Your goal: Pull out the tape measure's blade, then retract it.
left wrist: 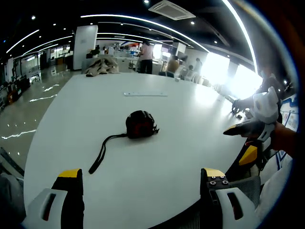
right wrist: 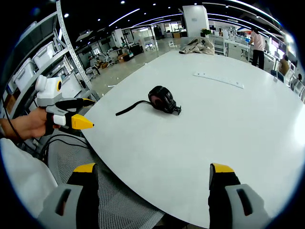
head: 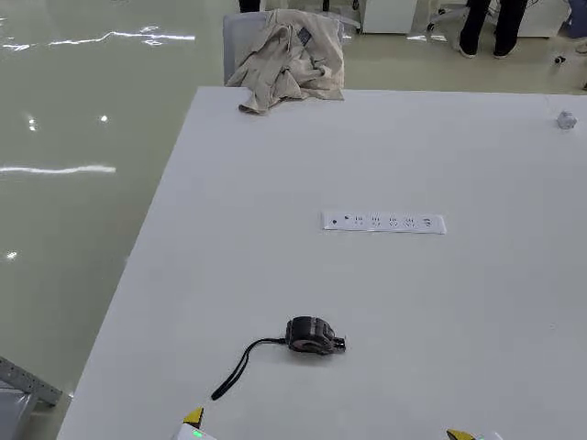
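Tape measure (head: 312,335) lies near a power strip (head: 383,223); left tool (left wrist: 142,174) and right tool (right wrist: 153,168) both spread.

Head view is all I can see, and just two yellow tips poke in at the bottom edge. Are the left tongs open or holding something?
Observer: The left gripper is open. Its tongs stand wide apart with nothing between them, aimed at the tape measure.
Operator: And the right one?
Observer: The right gripper is open too and its tongs are empty. A mesh chair seat shows below the table edge.
Operator: Anything on my left to bump?
Observer: In the right gripper view, a metal rack holding plastic bins stands beyond the left gripper.
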{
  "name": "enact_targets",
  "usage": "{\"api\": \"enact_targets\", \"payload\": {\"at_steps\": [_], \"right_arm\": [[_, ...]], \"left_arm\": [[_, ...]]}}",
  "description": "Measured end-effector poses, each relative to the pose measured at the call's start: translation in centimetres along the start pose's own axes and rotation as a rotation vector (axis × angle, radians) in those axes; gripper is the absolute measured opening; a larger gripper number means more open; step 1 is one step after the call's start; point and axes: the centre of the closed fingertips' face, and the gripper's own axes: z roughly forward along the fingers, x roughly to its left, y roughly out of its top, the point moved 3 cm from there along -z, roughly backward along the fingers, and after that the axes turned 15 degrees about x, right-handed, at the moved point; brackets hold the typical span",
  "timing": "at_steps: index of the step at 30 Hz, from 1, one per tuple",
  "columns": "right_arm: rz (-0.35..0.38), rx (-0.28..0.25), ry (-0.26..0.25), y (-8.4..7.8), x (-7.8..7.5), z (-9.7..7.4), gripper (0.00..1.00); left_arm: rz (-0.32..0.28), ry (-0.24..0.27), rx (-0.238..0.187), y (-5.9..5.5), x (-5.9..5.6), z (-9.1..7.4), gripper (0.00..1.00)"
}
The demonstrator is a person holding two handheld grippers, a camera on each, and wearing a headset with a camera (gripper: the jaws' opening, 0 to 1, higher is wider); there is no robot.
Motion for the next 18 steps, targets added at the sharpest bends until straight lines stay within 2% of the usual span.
{"api": "enact_targets", "payload": {"at_steps": [8,13,18], "right_arm": [[0.016,-0.01,-0.003,-0.4,0.5,-1.4,1.0],[0.025,-0.048,-0.01,0.4,0.6,-2.7,1.0],[0.013,-0.057,-0.018,0.9,0.5,-3.5,1.0]], "left_arm": [[-0.009,0.004,-0.004,-0.3,0.2,-1.0,1.0],[-0.016,0.014,-0.003,-0.5,0.6,-1.3,1.0],[-0.018,0.015,0.001,-0.6,0.9,-1.6,1.0]]}}
